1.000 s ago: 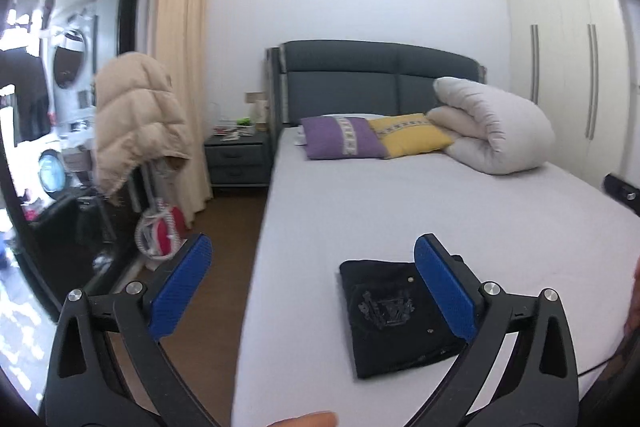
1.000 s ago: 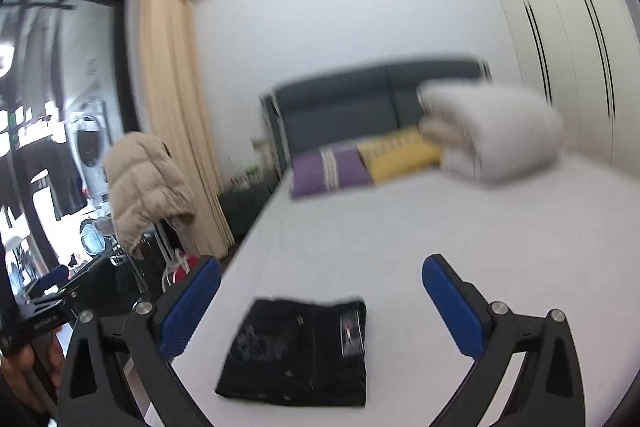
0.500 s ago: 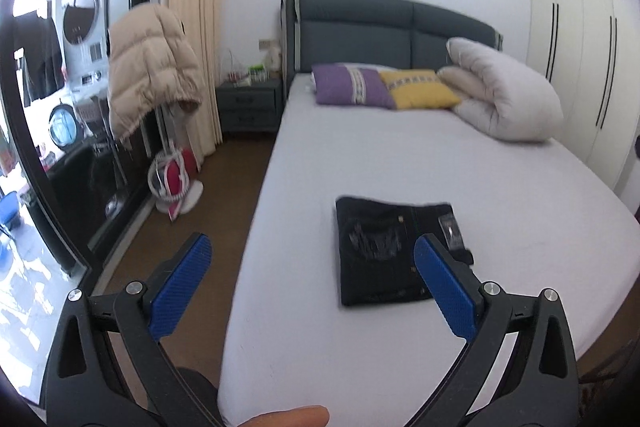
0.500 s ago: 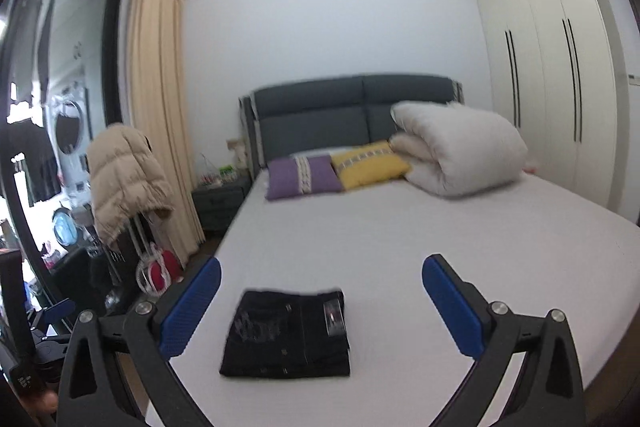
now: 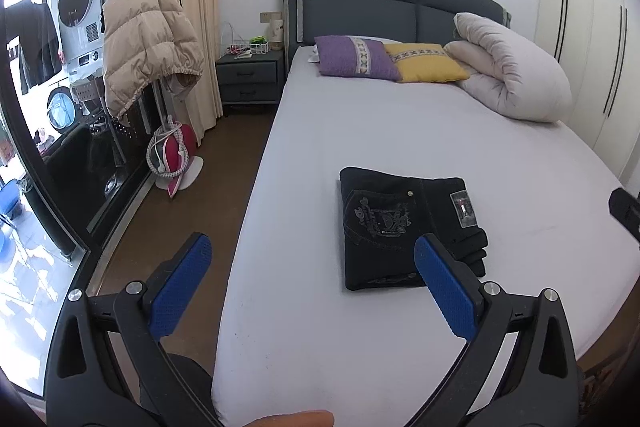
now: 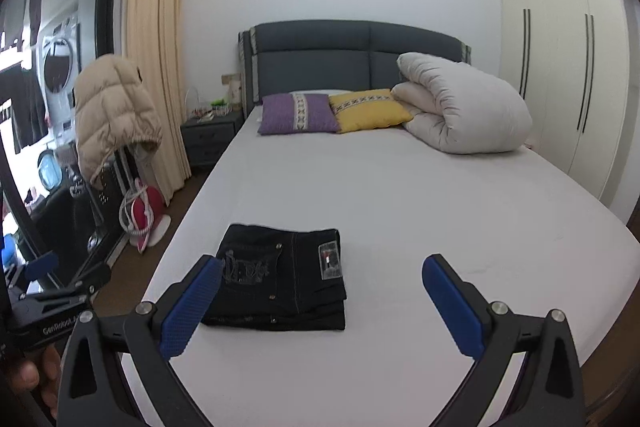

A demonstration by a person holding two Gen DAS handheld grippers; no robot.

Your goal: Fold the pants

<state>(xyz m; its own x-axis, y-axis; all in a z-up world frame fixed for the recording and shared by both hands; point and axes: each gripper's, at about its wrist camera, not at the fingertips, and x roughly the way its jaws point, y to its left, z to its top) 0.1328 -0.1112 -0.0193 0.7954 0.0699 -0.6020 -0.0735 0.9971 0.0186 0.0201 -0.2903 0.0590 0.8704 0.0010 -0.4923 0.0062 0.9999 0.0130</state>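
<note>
Both jaws spread wide, folded pants (image 5: 404, 227) lying beyond

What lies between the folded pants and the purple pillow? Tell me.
Only bare white bed sheet lies between the folded pants and purple pillow; the right wrist view shows it.

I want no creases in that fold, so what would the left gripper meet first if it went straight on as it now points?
Probably the bed sheet just left of the folded pants; the open left gripper seems aimed past their left edge, though depth is unclear.

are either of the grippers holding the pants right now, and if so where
Nothing is held. The left gripper and right gripper are both open, clear of the folded black pants lying on the bed.
</note>
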